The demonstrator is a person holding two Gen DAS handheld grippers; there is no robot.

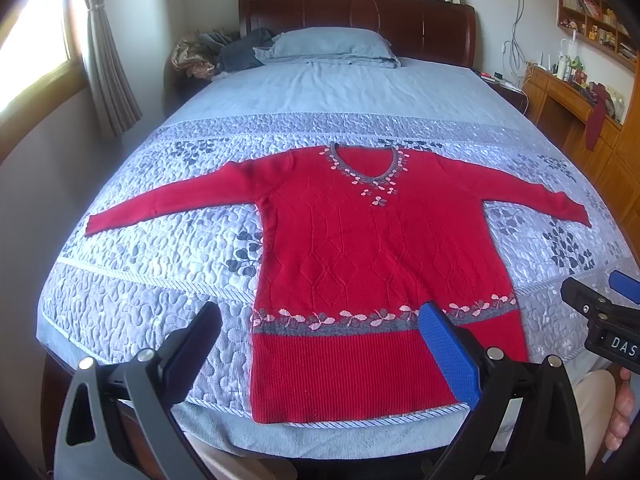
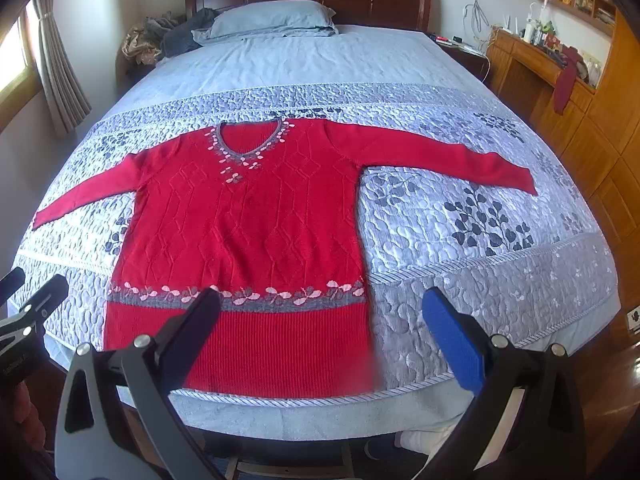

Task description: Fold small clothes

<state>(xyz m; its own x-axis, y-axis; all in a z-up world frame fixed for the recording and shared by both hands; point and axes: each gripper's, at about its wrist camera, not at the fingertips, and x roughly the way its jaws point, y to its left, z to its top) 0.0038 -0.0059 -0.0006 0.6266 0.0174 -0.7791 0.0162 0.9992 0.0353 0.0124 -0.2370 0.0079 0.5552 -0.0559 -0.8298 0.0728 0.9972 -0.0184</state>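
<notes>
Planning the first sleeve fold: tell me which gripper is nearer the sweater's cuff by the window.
Left. The left gripper hovers open over the red sweater's hem, on that cuff's side; the right gripper hovers open beyond the hem's opposite corner.

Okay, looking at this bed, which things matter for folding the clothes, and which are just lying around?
For the job:
- red knit sweater with flowered grey trim, spread flat
- left gripper, open
- right gripper, open

Lying about:
- pale blue pillow
- heap of dark crumpled clothes beside it
- dark red garment hanging off the wooden desk
</notes>
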